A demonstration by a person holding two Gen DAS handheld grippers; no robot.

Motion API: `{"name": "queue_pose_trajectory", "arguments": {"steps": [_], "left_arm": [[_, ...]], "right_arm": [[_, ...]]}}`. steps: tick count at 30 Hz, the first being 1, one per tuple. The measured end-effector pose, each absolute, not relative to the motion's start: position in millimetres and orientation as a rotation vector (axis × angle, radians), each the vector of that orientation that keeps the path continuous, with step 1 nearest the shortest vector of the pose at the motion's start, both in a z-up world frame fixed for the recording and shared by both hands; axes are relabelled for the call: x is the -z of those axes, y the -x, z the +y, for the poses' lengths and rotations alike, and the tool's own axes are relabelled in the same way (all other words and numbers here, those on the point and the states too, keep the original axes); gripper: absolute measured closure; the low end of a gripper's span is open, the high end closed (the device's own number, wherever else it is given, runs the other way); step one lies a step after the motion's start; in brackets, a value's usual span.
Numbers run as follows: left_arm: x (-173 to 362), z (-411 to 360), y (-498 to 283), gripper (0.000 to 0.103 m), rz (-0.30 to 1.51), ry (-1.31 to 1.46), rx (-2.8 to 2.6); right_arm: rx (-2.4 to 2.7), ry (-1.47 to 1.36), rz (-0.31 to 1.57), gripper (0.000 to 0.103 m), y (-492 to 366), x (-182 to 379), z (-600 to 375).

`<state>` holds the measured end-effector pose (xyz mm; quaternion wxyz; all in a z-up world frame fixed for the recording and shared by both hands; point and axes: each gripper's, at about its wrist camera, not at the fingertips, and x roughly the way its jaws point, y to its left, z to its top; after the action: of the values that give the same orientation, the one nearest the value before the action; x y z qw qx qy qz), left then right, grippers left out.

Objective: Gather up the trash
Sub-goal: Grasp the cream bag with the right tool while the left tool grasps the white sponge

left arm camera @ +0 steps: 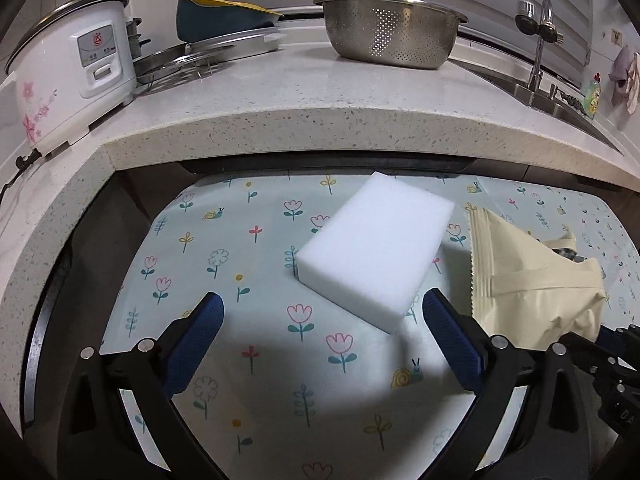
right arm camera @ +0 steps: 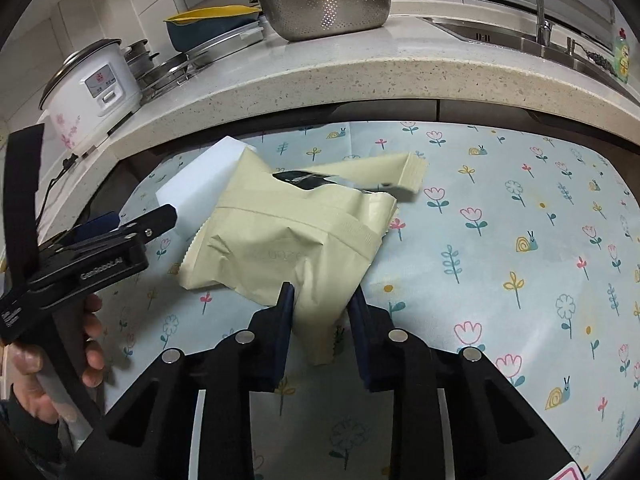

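Note:
A white sponge block [left arm camera: 372, 252] lies on the flower-patterned cloth [left arm camera: 248, 248], just ahead of my left gripper [left arm camera: 320, 312], which is open and empty. A torn cream-yellow wrapper [right arm camera: 296, 232] lies to the right of the sponge; it also shows in the left wrist view [left arm camera: 532, 280]. My right gripper [right arm camera: 322, 294] has its fingers around the wrapper's near corner and looks shut on it. The sponge [right arm camera: 200, 176] shows partly behind the wrapper in the right wrist view, where the left gripper [right arm camera: 132, 224] is at the left.
A speckled stone counter [left arm camera: 320, 120] overhangs the far side of the cloth. On it stand a white rice cooker [left arm camera: 68, 68], a steel colander [left arm camera: 388, 28], a blue and yellow basin [left arm camera: 224, 16] and metal trays. A sink and tap [left arm camera: 540, 40] are at the right.

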<state>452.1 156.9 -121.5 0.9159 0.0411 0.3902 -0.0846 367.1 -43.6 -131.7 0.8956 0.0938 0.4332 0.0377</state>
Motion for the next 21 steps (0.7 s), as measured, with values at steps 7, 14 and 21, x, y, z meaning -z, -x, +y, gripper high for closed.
{"name": "queue_pose_trajectory", "arguments": {"steps": [7, 14, 21], "left_arm": [[122, 152, -469, 0.008, 0.792, -0.09, 0.206], [116, 145, -478, 0.008, 0.745, -0.135, 0.241], [125, 130, -493, 0.019, 0.789, -0.164, 0.29]], "right_arm": [[-0.042, -0.219, 0.87, 0.08, -367, 126, -62], [-0.022, -0.269, 0.857, 0.081, -369, 122, -81], [-0.016, -0.282, 0.855, 0.081, -372, 125, -86]]}}
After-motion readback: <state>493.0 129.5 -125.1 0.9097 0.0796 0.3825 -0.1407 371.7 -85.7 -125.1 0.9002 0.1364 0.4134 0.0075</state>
